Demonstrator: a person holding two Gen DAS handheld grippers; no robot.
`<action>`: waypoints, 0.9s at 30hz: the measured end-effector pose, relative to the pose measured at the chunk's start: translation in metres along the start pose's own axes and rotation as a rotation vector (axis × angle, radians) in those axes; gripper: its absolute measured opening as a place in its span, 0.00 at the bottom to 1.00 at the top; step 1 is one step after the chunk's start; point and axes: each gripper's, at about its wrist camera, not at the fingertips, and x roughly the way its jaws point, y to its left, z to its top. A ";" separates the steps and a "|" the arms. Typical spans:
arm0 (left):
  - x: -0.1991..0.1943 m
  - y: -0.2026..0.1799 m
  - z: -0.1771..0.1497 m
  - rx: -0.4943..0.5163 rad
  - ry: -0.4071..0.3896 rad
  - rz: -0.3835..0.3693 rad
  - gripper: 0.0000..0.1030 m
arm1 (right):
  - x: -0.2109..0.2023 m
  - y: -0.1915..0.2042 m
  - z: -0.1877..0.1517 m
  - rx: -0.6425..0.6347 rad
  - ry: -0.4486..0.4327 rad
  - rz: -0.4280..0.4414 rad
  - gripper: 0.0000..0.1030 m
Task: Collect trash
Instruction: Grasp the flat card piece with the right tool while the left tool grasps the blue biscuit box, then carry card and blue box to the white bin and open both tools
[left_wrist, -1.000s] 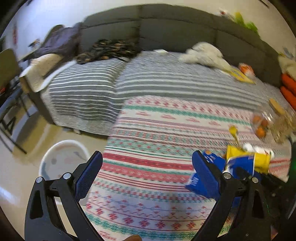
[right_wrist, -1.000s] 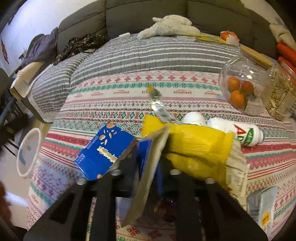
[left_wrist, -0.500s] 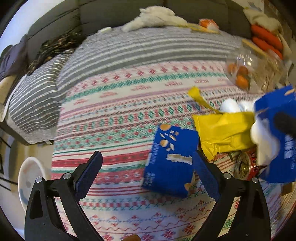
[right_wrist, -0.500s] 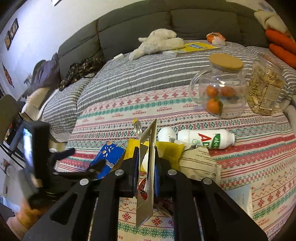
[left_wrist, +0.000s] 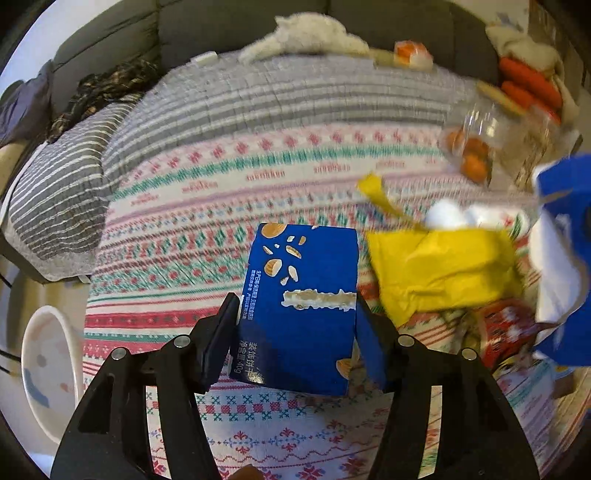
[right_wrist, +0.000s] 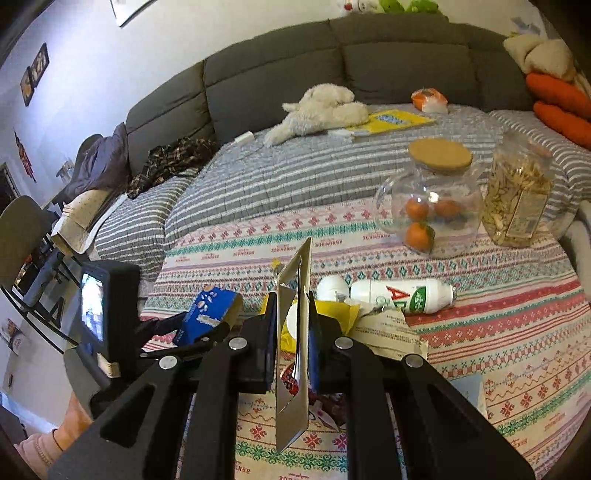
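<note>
My left gripper (left_wrist: 295, 321) is shut on a blue biscuit box (left_wrist: 299, 295) that lies on the patterned tablecloth (left_wrist: 207, 206); the box also shows in the right wrist view (right_wrist: 207, 314). My right gripper (right_wrist: 293, 321) is shut on a flattened blue carton (right_wrist: 295, 332) held upright above the table; it shows at the right edge of the left wrist view (left_wrist: 565, 258). A yellow wrapper (left_wrist: 443, 269), a white drink bottle (right_wrist: 399, 295), a brown paper wrapper (right_wrist: 388, 332) and a red packet (left_wrist: 506, 328) lie nearby.
A white bin (left_wrist: 48, 369) stands on the floor left of the table. A glass jar of oranges (right_wrist: 428, 206) and a jar of snacks (right_wrist: 517, 199) stand at the far right. A sofa bed with a plush toy (right_wrist: 317, 110) lies behind.
My left gripper has moved forward and closed on the blue biscuit box. My right gripper has risen with the flattened carton in it.
</note>
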 end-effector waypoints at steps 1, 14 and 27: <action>-0.007 0.001 0.002 -0.015 -0.023 -0.006 0.56 | -0.002 0.001 0.000 -0.004 -0.010 -0.002 0.13; -0.069 0.005 0.004 -0.091 -0.250 0.071 0.56 | -0.003 0.025 -0.004 -0.012 -0.087 -0.081 0.13; -0.094 0.034 -0.004 -0.163 -0.289 0.108 0.56 | 0.007 0.060 -0.011 -0.039 -0.117 -0.090 0.13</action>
